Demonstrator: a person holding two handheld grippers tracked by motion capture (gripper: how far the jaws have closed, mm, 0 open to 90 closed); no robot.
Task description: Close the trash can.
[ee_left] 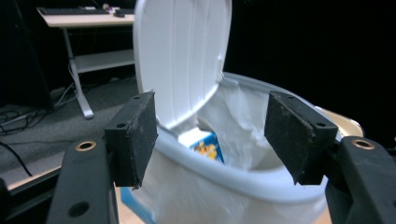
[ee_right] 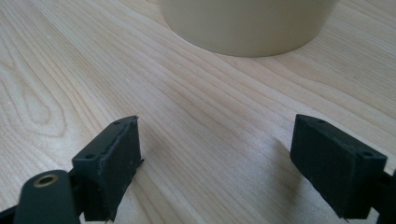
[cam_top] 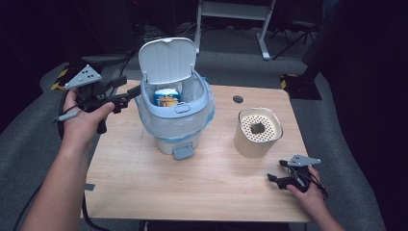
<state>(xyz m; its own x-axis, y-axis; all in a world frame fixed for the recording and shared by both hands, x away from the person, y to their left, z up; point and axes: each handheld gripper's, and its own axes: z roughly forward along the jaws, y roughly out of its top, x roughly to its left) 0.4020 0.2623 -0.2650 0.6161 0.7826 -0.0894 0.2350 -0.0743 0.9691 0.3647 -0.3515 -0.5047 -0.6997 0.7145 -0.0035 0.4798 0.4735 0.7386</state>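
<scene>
A small white and pale-blue bin (cam_top: 175, 113) stands on the wooden table (cam_top: 144, 178) with its lid (cam_top: 167, 60) raised and a thin plastic liner inside. A blue and yellow packet (cam_top: 167, 98) lies in it, also seen as the packet (ee_left: 207, 148) past the rim (ee_left: 224, 172). My left gripper (cam_top: 132, 96) hovers open just left of the bin's rim, empty; its pads (ee_left: 137, 135) frame the bin. A beige round container (cam_top: 257, 132) with a perforated top sits right of the bin. My right gripper (cam_top: 275, 172) rests open low over the table at front right, facing the container's base (ee_right: 247, 23).
A dark round hole (cam_top: 237, 99) is in the table behind the beige container. White desk legs (cam_top: 262, 29) stand on the grey floor beyond the table. Another desk (ee_left: 79, 18) with a keyboard shows in the left gripper view.
</scene>
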